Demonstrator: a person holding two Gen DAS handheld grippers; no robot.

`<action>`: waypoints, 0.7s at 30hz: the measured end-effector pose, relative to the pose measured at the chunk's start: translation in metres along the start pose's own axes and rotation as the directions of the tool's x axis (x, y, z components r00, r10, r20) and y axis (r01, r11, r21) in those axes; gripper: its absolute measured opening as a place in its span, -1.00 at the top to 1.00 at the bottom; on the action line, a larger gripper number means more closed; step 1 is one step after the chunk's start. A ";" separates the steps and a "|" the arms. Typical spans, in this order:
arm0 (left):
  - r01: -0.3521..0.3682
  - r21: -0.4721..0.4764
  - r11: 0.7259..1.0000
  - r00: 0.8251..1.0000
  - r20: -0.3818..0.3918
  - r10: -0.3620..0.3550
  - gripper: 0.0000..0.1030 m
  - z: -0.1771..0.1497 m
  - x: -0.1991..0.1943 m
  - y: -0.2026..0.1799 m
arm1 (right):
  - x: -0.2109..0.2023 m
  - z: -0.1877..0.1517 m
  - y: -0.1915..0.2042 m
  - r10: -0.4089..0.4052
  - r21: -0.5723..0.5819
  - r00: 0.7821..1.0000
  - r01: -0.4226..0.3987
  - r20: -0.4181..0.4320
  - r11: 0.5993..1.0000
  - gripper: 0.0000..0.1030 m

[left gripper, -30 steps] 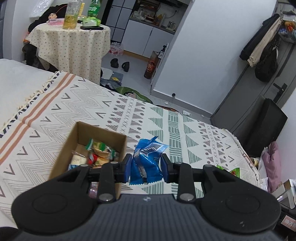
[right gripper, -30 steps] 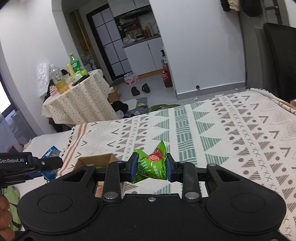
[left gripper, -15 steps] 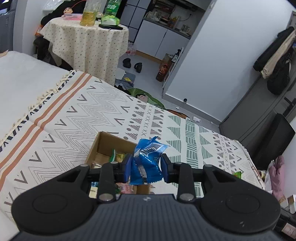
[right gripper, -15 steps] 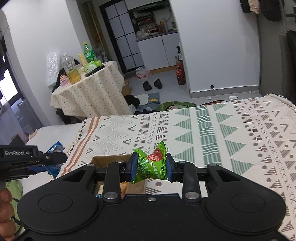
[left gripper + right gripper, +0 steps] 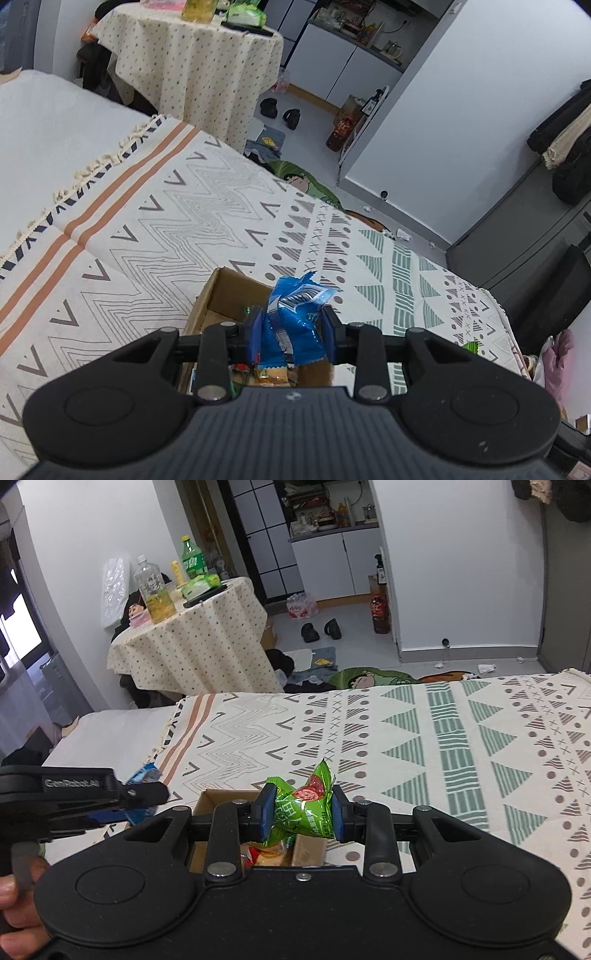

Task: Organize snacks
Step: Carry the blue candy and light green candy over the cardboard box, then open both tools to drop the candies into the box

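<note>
I count two snack packets in my grip and one cardboard box (image 5: 221,295) that serves as my landmark. The blue packet (image 5: 291,325) sits pinched between the blue pads of my left tongs (image 5: 293,332), held above the box's right part. The green packet (image 5: 303,808) is clamped the same way in my right tongs (image 5: 303,812), also above the box (image 5: 225,799), over its right end. Inside the box I can make out several wrappers, red, green and tan, but too much is hidden behind the tongs for a count. From the right wrist camera I see my left tongs (image 5: 147,794) just to the left of the box, with the blue packet (image 5: 142,775) poking out.

The box rests on a patterned blanket (image 5: 147,229) spread on the bed. Left of the box and beyond it the blanket lies bare; right of it bare blanket runs to the bed's edge, where one small green wrapper (image 5: 470,346) lies. Beyond the box, past the bed's far edge, one round tabletop (image 5: 192,627) under a dotted cloth stands on the floor, with three bottles on it.
</note>
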State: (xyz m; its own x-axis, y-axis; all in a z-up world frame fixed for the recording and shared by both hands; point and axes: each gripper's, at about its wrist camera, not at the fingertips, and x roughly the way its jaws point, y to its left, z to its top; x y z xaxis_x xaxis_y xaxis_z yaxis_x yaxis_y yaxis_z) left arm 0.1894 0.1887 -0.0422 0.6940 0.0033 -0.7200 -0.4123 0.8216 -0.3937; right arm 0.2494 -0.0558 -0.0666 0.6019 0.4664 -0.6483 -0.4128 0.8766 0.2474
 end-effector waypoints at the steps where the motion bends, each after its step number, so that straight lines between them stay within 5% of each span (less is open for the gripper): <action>1: -0.002 -0.007 1.000 1.000 -0.008 0.002 0.37 0.001 0.005 0.003 | 0.004 0.000 0.002 0.001 -0.001 1.000 -0.001 -0.006 1.000 0.41; 15: -0.042 -0.074 0.996 0.995 -0.093 0.035 0.38 0.010 0.066 0.029 | 0.057 0.001 0.021 0.035 0.004 0.995 -0.035 -0.094 0.999 0.41; 21: -0.071 -0.064 0.995 0.995 -0.078 0.066 0.21 0.020 0.070 0.029 | 0.075 0.002 0.028 0.054 0.004 0.991 -0.054 -0.124 0.999 0.41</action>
State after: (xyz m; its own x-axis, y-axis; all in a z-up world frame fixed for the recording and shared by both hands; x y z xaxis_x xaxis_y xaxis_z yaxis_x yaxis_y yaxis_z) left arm 0.2372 0.2243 -0.0929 0.6172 0.0127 -0.7867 -0.4971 0.7813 -0.3774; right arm 0.2839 0.0032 -0.1069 0.4897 0.4944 -0.7181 -0.4418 0.8508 0.2845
